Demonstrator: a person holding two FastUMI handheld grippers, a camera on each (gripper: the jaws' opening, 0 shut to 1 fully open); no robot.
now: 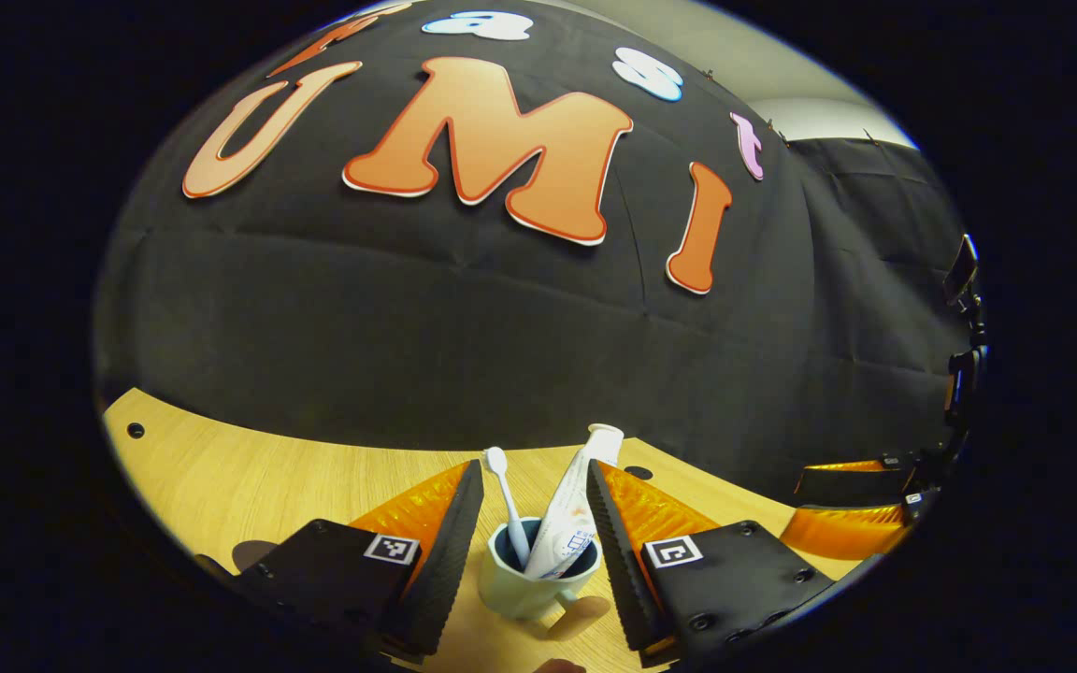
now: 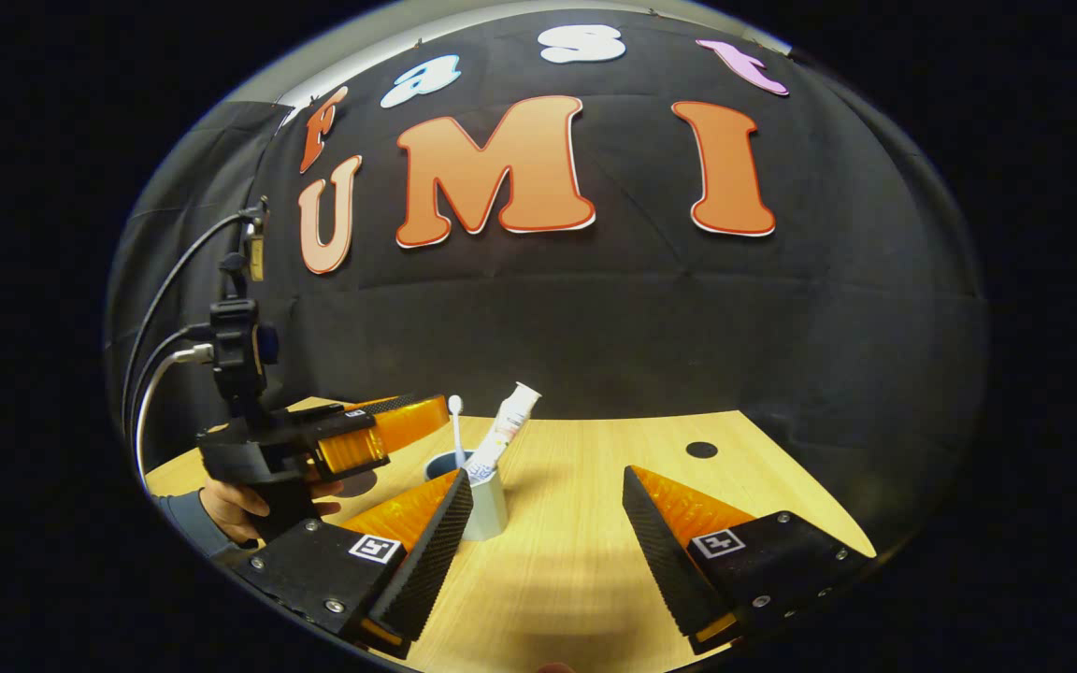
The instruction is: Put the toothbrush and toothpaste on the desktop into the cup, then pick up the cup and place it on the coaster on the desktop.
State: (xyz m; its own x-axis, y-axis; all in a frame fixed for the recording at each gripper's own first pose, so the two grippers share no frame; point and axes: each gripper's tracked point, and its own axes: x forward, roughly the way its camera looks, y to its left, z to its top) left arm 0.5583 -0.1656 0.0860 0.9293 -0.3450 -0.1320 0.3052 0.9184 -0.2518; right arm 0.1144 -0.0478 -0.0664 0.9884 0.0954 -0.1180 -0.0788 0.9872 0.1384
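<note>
A pale mug (image 1: 531, 581) stands on the wooden desktop (image 1: 249, 477) with a white toothbrush (image 1: 505, 500) and a white toothpaste tube (image 1: 572, 509) upright in it. My left gripper (image 1: 535, 467) is open, one finger on each side of the mug, with a gap on the left side. In the right gripper view the mug (image 2: 484, 500), toothbrush (image 2: 455, 425) and tube (image 2: 507, 425) stand just beyond my own left finger. The right gripper (image 2: 548, 479) is open and empty over bare wood. A dark round coaster (image 1: 253, 553) lies left of the mug, partly hidden.
A hand (image 2: 237, 507) holds the left gripper (image 2: 351, 437) at the left of the right gripper view, cables rising behind it. The right gripper (image 1: 842, 525) shows at the far right of the left gripper view. Small holes (image 2: 701, 450) mark the desktop near the black wall.
</note>
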